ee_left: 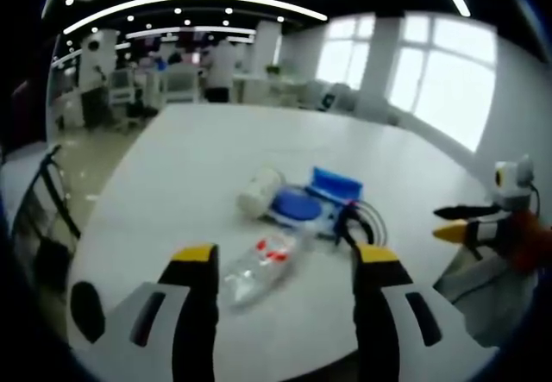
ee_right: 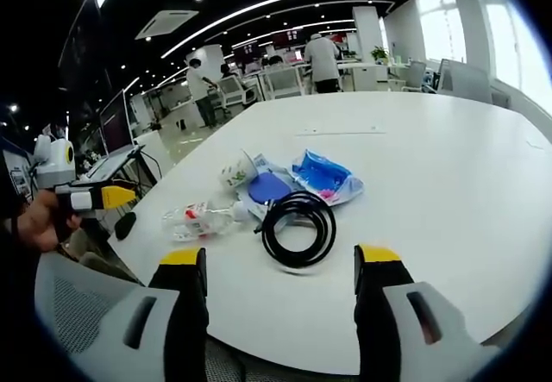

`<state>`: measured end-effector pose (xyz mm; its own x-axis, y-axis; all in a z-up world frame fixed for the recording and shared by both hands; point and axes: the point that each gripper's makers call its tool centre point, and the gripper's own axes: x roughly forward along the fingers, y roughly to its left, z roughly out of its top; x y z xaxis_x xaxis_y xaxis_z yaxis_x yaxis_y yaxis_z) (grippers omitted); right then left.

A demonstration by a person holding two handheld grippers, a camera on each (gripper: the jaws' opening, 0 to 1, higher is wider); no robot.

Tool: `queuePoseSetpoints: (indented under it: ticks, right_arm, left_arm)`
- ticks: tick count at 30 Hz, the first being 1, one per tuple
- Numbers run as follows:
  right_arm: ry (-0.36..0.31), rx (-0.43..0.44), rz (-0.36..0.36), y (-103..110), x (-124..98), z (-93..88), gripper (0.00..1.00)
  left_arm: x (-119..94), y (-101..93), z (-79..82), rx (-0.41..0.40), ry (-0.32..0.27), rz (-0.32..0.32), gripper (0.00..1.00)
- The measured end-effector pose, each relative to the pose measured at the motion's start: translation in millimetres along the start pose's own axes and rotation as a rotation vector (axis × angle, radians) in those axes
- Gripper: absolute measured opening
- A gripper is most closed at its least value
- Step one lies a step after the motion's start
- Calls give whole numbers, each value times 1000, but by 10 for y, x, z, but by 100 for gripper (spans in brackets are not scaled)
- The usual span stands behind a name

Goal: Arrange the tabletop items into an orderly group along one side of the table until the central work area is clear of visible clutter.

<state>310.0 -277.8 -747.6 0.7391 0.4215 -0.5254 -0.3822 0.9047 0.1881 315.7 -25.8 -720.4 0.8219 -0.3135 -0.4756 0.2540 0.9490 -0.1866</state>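
Right gripper view: my right hand-held gripper (ee_right: 280, 266) hangs apart; I should centre on the black cable coil (ee_right: 299, 227), lower frame, before clamping.

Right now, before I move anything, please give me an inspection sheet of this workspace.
Surface: white table, mostly bare.
Job's things: bottle lying on its side; paper cup tipped over; blue disc; blue packet; all bunched together.
Clutter: nothing seen beyond these.
Grippers: left gripper open, bottle ahead; right gripper open, empty.
Cables: black cable coil beside the disc.
Surroundings: open office, desks, people standing far back, windows.
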Motion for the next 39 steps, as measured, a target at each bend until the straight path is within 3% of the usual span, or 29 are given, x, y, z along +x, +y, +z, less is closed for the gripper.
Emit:
queuePoseSetpoints:
  ticks: [23, 39]
  right_arm:
    - [3, -4, 1, 10, 6, -12, 68]
    - [-1, -3, -1, -3, -5, -1, 68]
  left_arm:
    - [8, -6, -24, 5, 8, -4, 58]
    - [70, -167, -103, 66, 55, -55, 57]
